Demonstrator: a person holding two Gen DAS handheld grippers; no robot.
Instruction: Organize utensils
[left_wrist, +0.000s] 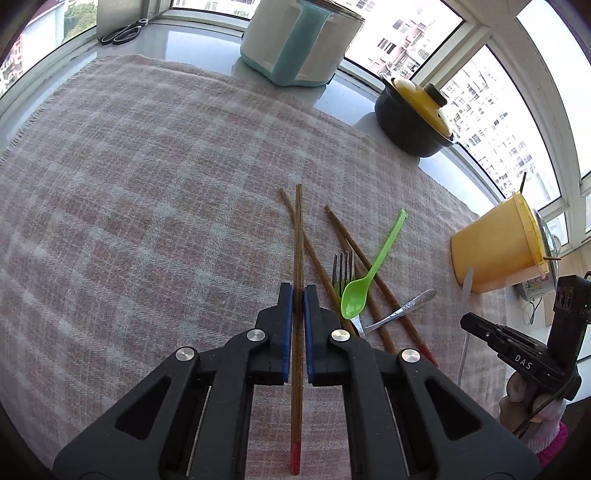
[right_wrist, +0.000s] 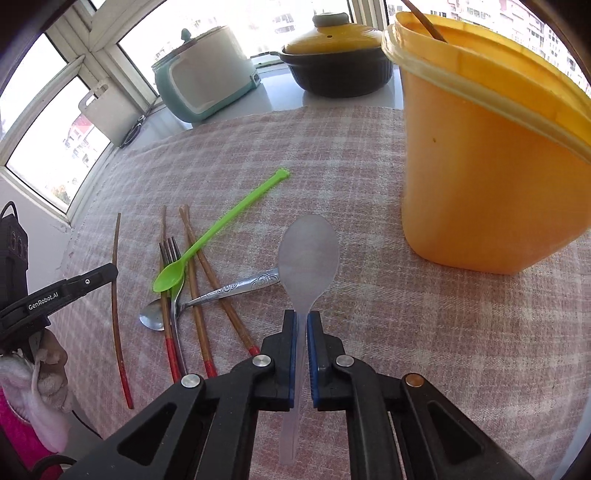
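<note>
Both grippers pinch loads: left gripper (left_wrist: 298, 291) a chopstick (left_wrist: 297, 236), right gripper (right_wrist: 301, 317) a clear spoon (right_wrist: 308, 254). Yellow tub (right_wrist: 480, 177), upper right, sits nearer the right gripper.

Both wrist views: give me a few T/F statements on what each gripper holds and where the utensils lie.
1. The left gripper is shut on a chopstick. True.
2. The right gripper holds the green spoon. False: it holds the clear spoon.
3. The fork lies on the cloth. True.
4. The yellow tub lies on its side. False: it stands upright.
</note>
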